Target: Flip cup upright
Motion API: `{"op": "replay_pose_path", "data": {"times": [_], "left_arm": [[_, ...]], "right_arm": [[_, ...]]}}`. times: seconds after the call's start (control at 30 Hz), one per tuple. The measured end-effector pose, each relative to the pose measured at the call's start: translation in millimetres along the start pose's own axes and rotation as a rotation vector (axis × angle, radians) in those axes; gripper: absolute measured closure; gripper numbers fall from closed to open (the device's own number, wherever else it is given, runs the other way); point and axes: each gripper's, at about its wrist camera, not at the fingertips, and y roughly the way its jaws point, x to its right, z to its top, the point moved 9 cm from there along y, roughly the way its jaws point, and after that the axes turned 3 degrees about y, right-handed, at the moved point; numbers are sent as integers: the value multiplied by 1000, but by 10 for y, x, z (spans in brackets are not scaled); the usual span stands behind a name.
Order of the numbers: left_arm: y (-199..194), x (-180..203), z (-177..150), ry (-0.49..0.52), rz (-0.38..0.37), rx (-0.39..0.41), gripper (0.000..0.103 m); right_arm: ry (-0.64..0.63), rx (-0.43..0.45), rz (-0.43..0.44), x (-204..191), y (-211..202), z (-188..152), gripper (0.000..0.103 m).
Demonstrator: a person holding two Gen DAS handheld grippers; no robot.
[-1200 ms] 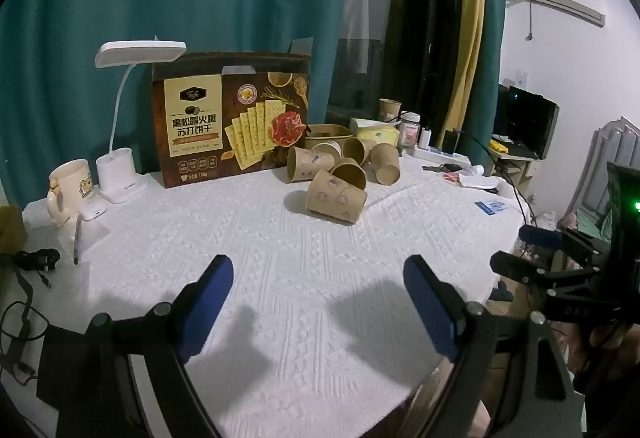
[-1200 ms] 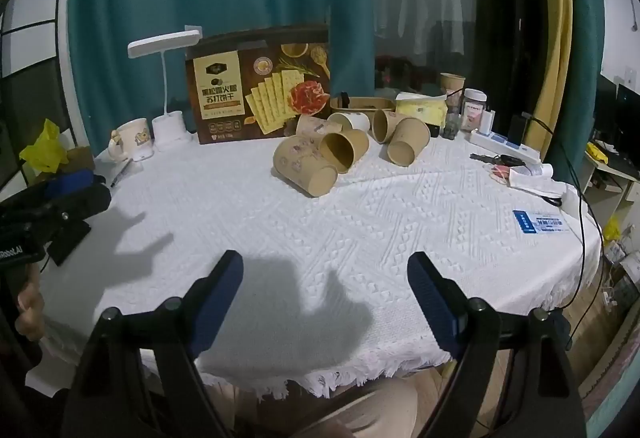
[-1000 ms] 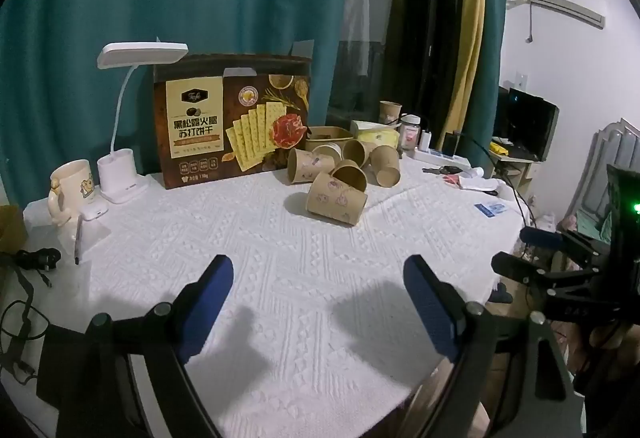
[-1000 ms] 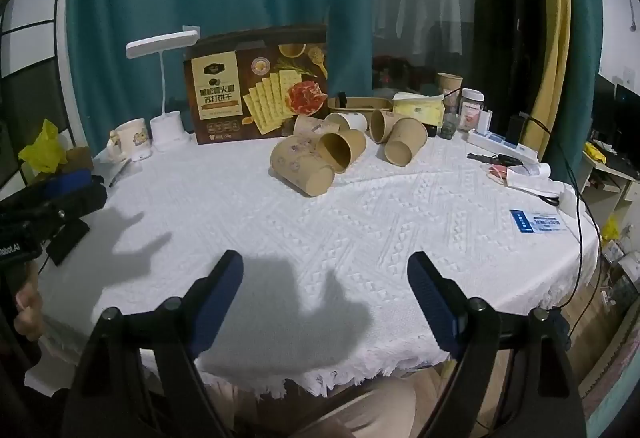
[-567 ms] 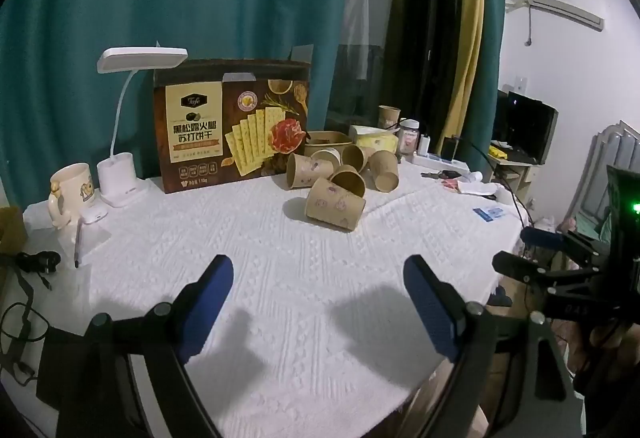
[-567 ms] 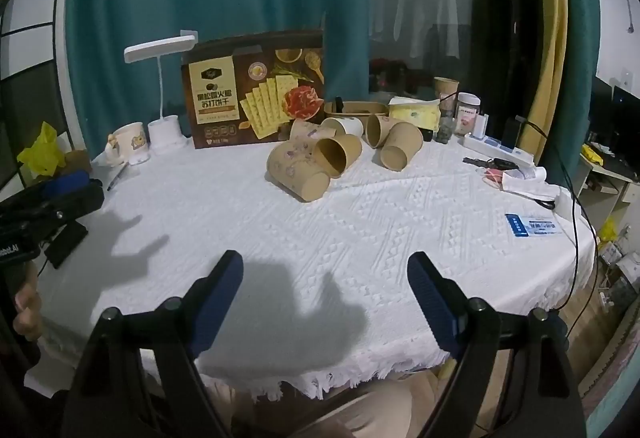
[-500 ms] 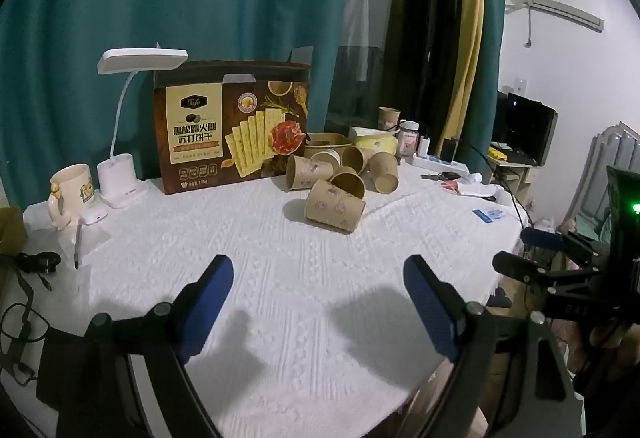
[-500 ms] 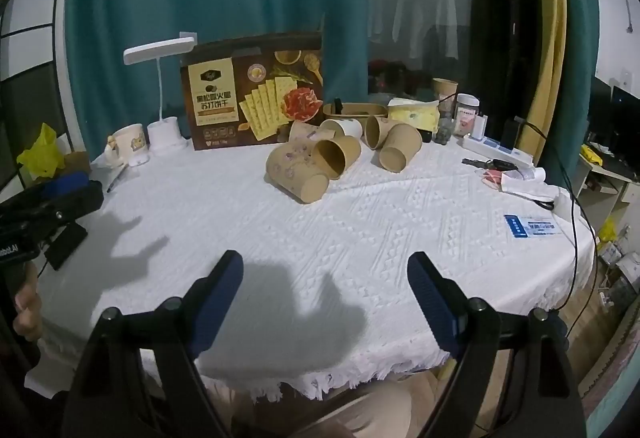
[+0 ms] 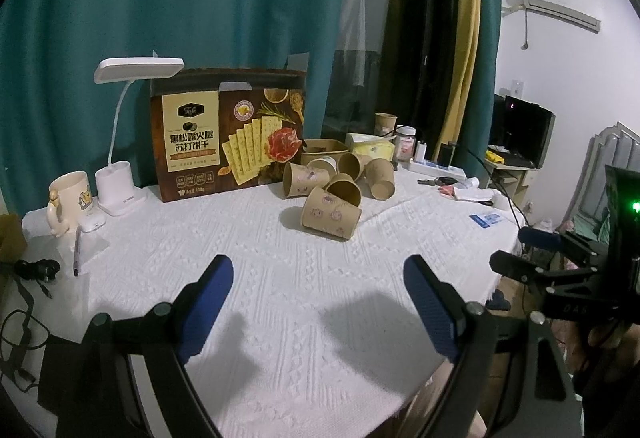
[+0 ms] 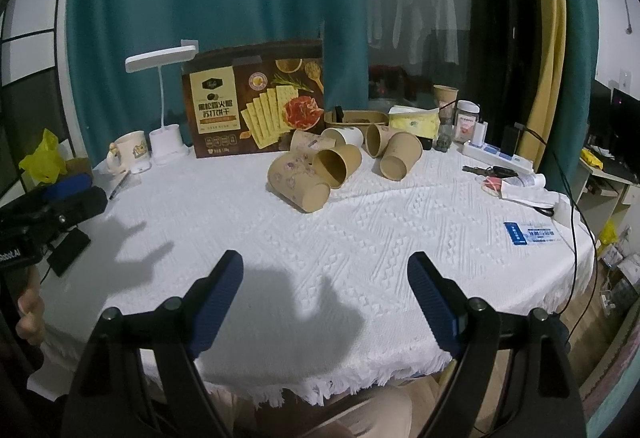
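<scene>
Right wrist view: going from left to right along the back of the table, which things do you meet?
Mug → lamp → cracker box → tissue pack → jar → power strip.

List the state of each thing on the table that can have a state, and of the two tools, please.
Nearest brown paper cup with flower print: lying on its side.
Plain brown paper cup: lying on its side, mouth toward the camera.
Brown paper cup at the back: upright.
White desk lamp: appears off.
Cream ceramic mug: upright.
Left tool: open, empty.
Right tool: open, empty.
</scene>
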Motion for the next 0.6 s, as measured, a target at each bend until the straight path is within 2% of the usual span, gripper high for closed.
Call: {"op": "replay_pose_path", "data": {"times": [0.6], "left_arm": [[-25, 4, 34, -3, -1, 4, 16]], "right_arm": [[4, 10, 1, 25, -31, 15, 21]]}}
